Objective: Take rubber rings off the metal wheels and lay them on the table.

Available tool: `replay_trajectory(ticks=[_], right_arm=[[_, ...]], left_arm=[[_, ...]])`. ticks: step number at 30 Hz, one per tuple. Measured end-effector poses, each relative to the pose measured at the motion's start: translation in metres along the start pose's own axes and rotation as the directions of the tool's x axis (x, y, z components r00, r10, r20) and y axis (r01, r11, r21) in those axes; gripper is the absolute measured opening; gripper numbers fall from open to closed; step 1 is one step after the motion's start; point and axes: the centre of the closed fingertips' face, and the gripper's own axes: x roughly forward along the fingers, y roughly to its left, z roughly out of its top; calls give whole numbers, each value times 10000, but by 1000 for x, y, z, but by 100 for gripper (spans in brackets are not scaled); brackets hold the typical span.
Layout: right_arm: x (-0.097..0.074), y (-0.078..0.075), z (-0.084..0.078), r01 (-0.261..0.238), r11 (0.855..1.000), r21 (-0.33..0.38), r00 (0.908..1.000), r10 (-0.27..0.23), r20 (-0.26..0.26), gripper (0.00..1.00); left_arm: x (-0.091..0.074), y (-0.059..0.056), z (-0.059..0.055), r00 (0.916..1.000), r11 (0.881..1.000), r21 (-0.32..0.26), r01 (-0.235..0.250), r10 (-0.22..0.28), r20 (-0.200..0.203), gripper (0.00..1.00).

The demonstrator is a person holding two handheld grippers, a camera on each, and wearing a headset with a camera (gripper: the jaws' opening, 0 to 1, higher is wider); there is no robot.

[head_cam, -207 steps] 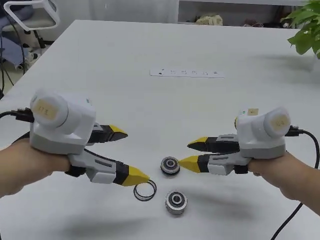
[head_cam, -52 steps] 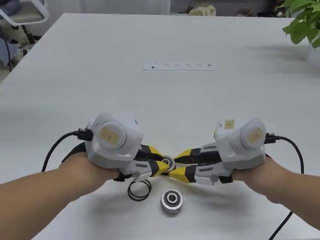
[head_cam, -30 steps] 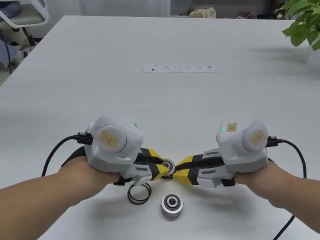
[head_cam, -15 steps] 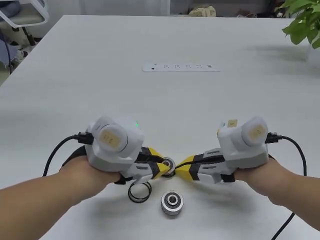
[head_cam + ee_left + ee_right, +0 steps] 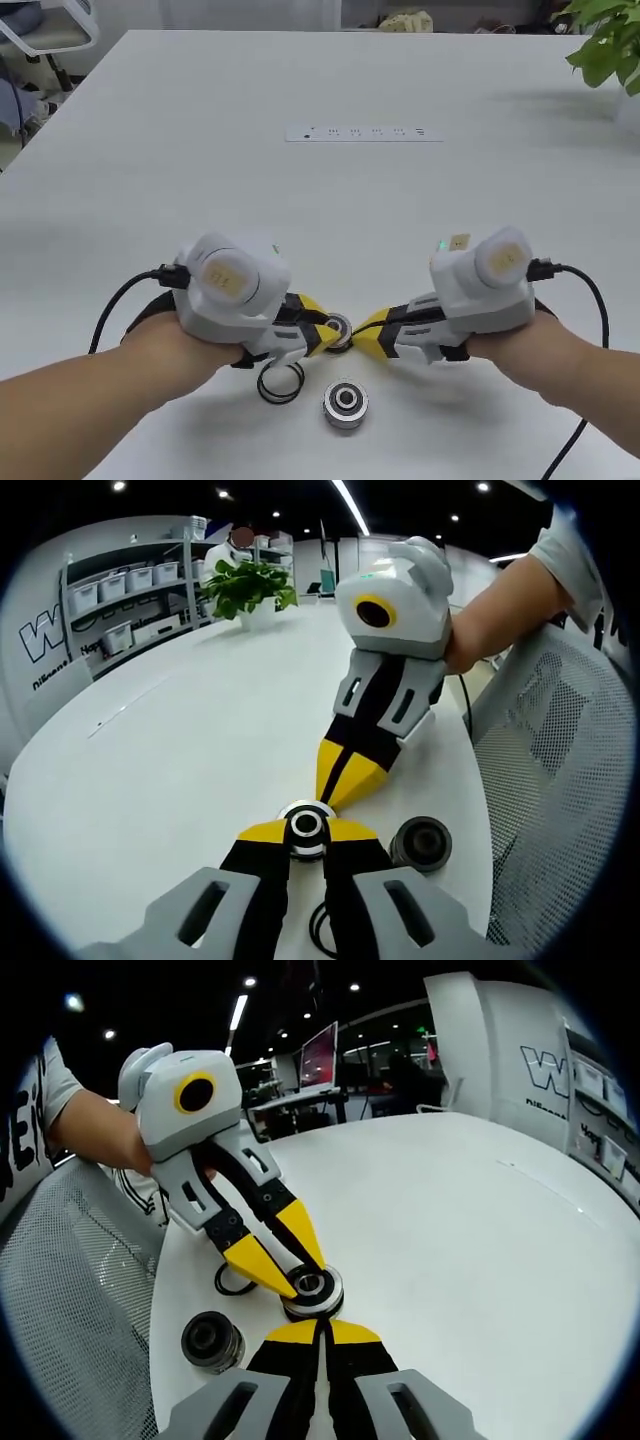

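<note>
Wheel (image 5: 305,824) in left tongs (image 5: 306,836), right tongs (image 5: 321,1328) closed

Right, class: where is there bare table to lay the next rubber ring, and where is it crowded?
Free: the broad table beyond the left gripper and right gripper, up to the power strip, and out to either side. Crowded: the near edge, where both meet at one wheel, beside loose rings and another wheel.

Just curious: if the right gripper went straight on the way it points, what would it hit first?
The metal wheel, just ahead of the right gripper and clamped in the left gripper. Whether they touch is unclear.
</note>
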Motion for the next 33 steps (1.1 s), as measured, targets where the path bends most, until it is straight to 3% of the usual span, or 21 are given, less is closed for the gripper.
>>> replay_trajectory(ticks=[10, 21, 26, 33], right_arm=[[-2, 0, 1, 157, 9998, 78, 9998, -157, -105, 0], [1, 0, -2, 500, 9939, -980, 9974, -547, -460, 0], [1, -3, -3, 381, 9980, -500, 9989, -394, -241, 0], [0, -2, -3, 349, 9978, -562, 9992, -360, -184, 1]], left_arm=[[0, 0, 0, 10000, 10000, 83, -43, 43, -56, 7], [0, 0, 0, 10000, 10000, -9, -63, 63, -11, 7], [0, 0, 0, 10000, 10000, -18, -81, 81, -26, 7], [0, 0, 0, 9999, 9999, -43, -108, 108, -24, 7]])
